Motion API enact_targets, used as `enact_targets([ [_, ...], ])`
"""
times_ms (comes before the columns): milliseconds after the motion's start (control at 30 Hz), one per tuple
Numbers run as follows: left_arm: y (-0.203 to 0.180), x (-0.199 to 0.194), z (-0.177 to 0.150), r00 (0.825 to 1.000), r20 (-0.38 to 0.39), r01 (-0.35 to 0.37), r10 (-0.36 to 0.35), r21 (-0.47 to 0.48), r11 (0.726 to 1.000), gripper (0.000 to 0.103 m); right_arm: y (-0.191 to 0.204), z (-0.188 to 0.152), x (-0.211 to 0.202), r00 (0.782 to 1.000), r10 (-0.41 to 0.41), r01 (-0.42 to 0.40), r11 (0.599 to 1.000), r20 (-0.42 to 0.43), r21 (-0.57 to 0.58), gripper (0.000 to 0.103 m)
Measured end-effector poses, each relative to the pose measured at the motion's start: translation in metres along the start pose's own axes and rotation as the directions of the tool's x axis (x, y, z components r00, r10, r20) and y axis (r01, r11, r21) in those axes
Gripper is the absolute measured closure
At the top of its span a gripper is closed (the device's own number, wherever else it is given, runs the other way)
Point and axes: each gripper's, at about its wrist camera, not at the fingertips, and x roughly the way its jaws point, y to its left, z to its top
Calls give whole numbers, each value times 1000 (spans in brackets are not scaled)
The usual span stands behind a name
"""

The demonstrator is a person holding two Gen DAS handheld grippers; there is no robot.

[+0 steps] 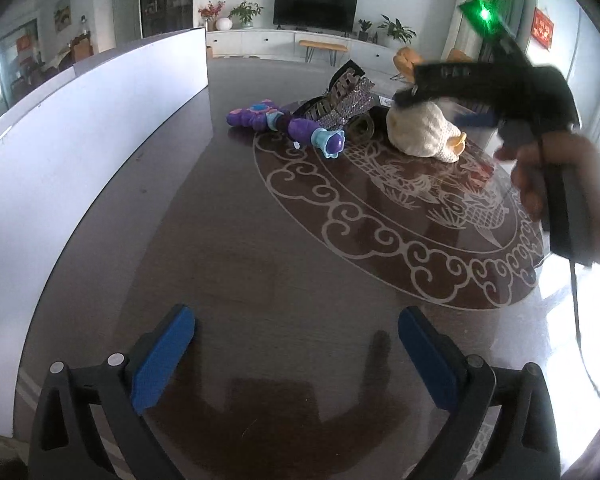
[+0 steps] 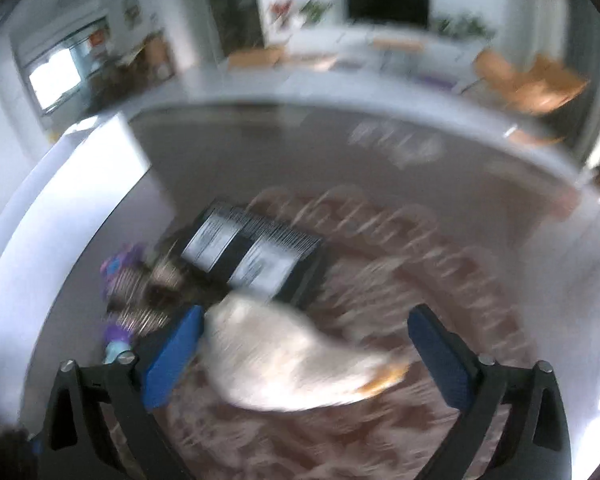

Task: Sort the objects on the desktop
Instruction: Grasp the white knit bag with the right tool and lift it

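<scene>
Resting on the dark table [image 1: 228, 248], the left gripper [image 1: 296, 354] has its blue pads spread wide with nothing between them. Across the table, the right gripper [image 2: 304, 356] is tipped down over a cream plush toy [image 1: 422, 132], its jaws gaping either side of the toy; whether they touch it is lost in blur. The person's hand [image 1: 556, 176] wraps the handle. The toy lies with its long axis left to right, orange tip to the right. A purple toy wand [image 1: 284, 122] lies just left, flower end toward the camera, beside a sparkly belt [image 1: 340, 100] and a black box [image 2: 256, 250]
</scene>
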Motion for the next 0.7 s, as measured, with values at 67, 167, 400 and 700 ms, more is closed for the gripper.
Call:
enact_targets([
  [67, 0, 0, 0, 1000, 1, 2, -2, -2, 1000, 0, 13, -19, 0, 996, 79, -82, 995, -41, -59, 6],
  [167, -2, 1, 1, 1000, -4, -9, 9, 7, 1000, 0, 27, -57, -15, 979, 165, -181, 973, -119, -144, 6],
  [400, -6, 3, 1, 1000, -14, -27, 27, 21, 999, 0, 23, -89, -48, 998, 49, -56, 973, -36, -223, 6],
  [700, -2, 1, 1, 1000, -1, 0, 0, -2, 1000, 0, 49, -47, 18, 998, -49, 43, 982, -29, -183, 6],
])
